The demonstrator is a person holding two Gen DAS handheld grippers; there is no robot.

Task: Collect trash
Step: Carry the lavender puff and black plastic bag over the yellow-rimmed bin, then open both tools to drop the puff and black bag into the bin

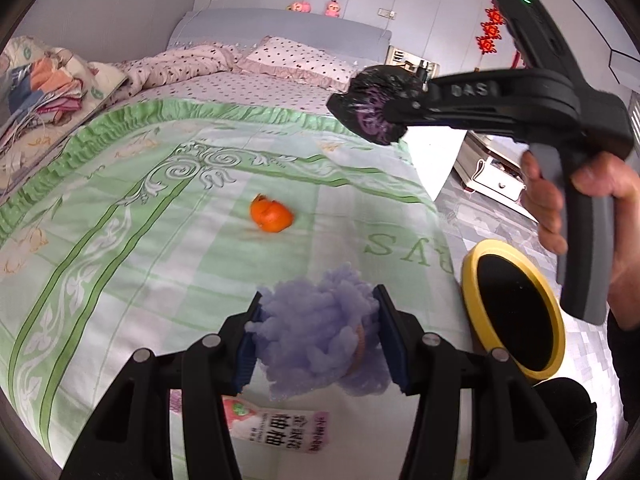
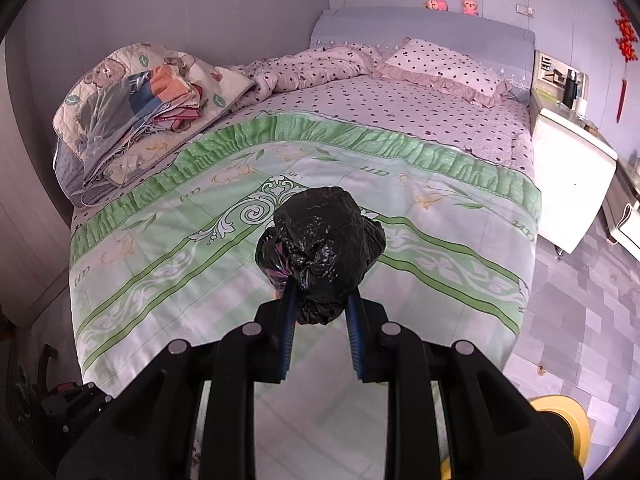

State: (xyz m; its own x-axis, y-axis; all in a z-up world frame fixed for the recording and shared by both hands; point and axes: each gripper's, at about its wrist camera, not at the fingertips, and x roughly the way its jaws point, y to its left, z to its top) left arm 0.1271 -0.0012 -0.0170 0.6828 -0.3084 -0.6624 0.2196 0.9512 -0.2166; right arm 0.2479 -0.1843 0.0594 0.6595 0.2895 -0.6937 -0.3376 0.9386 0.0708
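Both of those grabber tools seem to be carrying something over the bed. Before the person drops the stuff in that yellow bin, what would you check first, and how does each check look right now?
1. Left gripper jaws clamped on the purple foam fruit net: ok.
2. Right gripper jaws shut on the crumpled black plastic bag: ok.
3. Yellow trash bin open and unblocked, on the floor beside the bed: ok.
4. Either load positioned over the bin: not ok, both are above the bedspread.
5. Bed cleared of trash: not ok, orange peel and a pink-white wrapper lie there.
6. Room left inside the bin: cannot tell, its inside looks black.
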